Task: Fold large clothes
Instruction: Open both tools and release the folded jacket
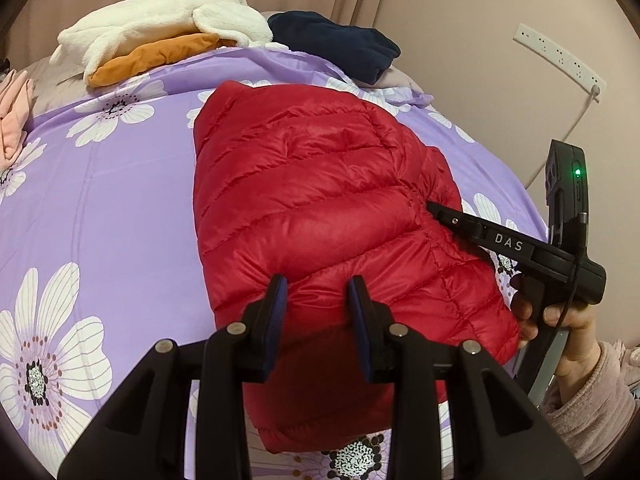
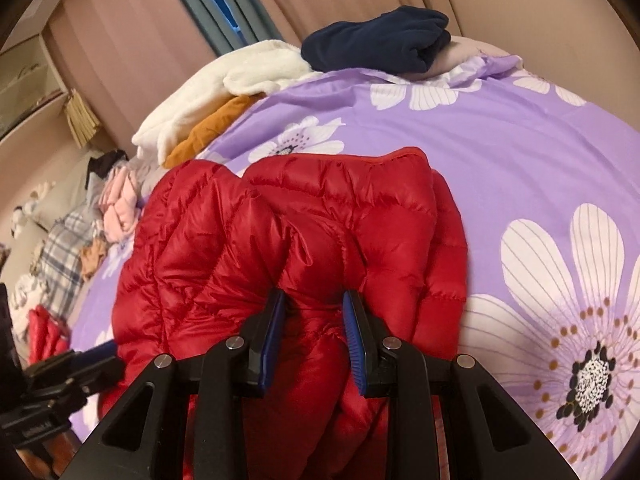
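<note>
A red quilted down jacket [image 1: 320, 200] lies folded into a thick bundle on the purple flowered bedspread [image 1: 120, 200]. My left gripper [image 1: 320, 296] has its blue pads apart at the bundle's near edge, with red fabric bulging between them. My right gripper [image 2: 314, 312] also has its pads apart, with the jacket [image 2: 300, 232] pressed between them at its right side. The right gripper also shows in the left wrist view [image 1: 436, 208], its tip against the jacket's right seam. The left gripper shows at the lower left of the right wrist view [image 2: 108, 348].
Folded clothes sit at the far end of the bed: a white fleece [image 1: 160, 20] over an orange garment [image 1: 152, 58] and a navy one [image 1: 340, 46]. Pink clothes [image 1: 14, 120] and more loose clothes [image 2: 72, 240] lie at the left. A power strip [image 1: 560, 60] hangs on the wall.
</note>
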`<state>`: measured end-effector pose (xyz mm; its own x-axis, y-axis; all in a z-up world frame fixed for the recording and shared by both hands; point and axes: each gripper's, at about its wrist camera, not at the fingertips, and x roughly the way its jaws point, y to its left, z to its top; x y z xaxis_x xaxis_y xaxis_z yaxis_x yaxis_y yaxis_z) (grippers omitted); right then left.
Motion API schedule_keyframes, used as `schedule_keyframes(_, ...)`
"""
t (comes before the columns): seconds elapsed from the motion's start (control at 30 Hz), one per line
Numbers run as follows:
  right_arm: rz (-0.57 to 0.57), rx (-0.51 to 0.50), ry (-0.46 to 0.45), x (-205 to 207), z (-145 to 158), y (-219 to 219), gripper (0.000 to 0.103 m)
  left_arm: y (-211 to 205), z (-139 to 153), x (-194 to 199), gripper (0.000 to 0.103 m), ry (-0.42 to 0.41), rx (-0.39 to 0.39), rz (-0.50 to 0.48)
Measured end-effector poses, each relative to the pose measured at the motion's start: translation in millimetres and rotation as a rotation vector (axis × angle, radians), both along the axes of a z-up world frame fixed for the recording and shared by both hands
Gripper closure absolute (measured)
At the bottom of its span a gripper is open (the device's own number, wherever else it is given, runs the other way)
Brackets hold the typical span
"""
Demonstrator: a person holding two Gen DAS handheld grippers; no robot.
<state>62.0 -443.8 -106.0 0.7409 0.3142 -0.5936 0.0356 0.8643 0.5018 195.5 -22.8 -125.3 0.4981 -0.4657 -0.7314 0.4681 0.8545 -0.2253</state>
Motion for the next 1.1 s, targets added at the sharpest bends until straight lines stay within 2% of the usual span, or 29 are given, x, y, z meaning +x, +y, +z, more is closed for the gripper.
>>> schedule_keyframes(0.13, -0.008, 0.019, 0.0, -4.1, 8.3, -2.5, 0.076, 7.6, 7.8, -7.0, 0.062, -0.026, 0.007, 0.015)
schedule_keyframes(0.5, -0.03, 0.033, -0.065, -23.8, 30.4, -4.0, 0.071, 32.4, 21.6, -8.0, 0.052, -0.071, -0.027, 0.081)
schedule_keyframes(0.6, -0.036, 0.027, -0.068, -26.5, 32.1, -5.5, 0.063, 39.1, 23.3, -3.2, 0.049, -0.063, -0.049, 0.102)
schedule_keyframes(0.67, -0.045, 0.021, -0.067, -29.0, 32.8, -6.1, 0.051, 43.8, 24.0, -0.9, 0.048, -0.06, -0.062, 0.118)
schedule_keyframes(0.83, -0.057, 0.021, -0.057, -33.4, 33.4, -7.3, 0.037, 50.8, 26.5, 4.2, 0.039, -0.048, -0.093, 0.15)
schedule_keyframes(0.93, -0.059, 0.035, -0.042, -35.0, 31.9, -7.4, 0.032, 52.4, 27.2, 5.5, 0.035, -0.047, -0.099, 0.161)
schedule_keyframes(1.0, -0.072, 0.045, -0.026, -36.8, 29.9, -8.2, 0.025, 53.2, 26.3, 6.3, 0.031, -0.045, -0.101, 0.166)
schedule_keyframes(1.1, -0.079, 0.062, -0.012, -38.5, 28.0, -9.6, 0.024, 55.5, 24.9, 9.1, 0.03, -0.038, -0.103, 0.169)
